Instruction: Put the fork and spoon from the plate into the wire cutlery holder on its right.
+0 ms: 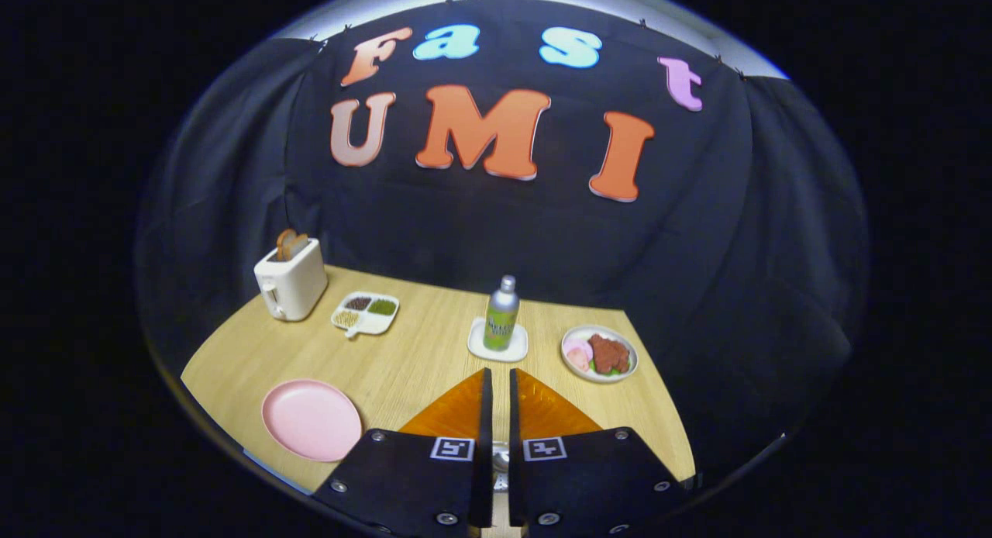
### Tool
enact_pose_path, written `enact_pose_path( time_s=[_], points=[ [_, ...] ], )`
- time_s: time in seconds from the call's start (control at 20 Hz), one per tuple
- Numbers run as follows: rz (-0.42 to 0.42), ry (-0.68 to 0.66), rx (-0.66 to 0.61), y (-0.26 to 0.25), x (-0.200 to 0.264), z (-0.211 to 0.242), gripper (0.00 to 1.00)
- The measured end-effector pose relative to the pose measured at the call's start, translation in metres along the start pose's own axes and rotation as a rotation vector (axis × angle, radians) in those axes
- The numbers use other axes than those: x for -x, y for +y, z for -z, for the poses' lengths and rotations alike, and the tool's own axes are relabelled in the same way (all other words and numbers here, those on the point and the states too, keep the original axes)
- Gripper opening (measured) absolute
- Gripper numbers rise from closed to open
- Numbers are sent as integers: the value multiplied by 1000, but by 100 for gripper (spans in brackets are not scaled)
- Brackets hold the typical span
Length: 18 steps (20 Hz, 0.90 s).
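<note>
The wooden table (434, 344) carries a white toaster (291, 288) far left. The pink plate (311, 419), seemingly bare, lies just left of the gripper (496, 383), whose fingers sit nearly closed around a thin silvery object, possibly cutlery.

We see a surface (434, 360) of pale wood-grain laminate, smooth with a soft sheen. The pink plate (311, 419) looks like matt plastic. The toaster (291, 288) has a glossy cream plastic shell. The bottle (501, 314) looks metallic, with a silvery cap and shoulder and a shiny label, and stands on a smooth white coaster (497, 346). The divided dish (365, 314) and the food plate (599, 353) are glossy white, like ceramic. The booth wall (697, 236) is matt black cloth, hanging in folds
</note>
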<state>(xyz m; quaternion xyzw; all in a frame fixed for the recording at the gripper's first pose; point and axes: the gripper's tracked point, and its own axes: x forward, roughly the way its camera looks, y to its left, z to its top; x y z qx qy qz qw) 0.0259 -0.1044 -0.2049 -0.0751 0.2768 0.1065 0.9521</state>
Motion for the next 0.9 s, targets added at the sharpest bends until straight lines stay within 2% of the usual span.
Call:
enact_pose_path(
  time_s=[0.25, 0.4, 0.6, 0.85, 0.9],
  points=[
    [14, -279, -41, 4, 39, -98, 16],
    [35, -395, -65, 1, 60, -141, 27],
    [45, -466, -87, 1, 73, -163, 45],
    [33, -486, -94, 7, 79, -171, 78],
    [29, -487, -91, 8, 81, -171, 78]
  ],
)
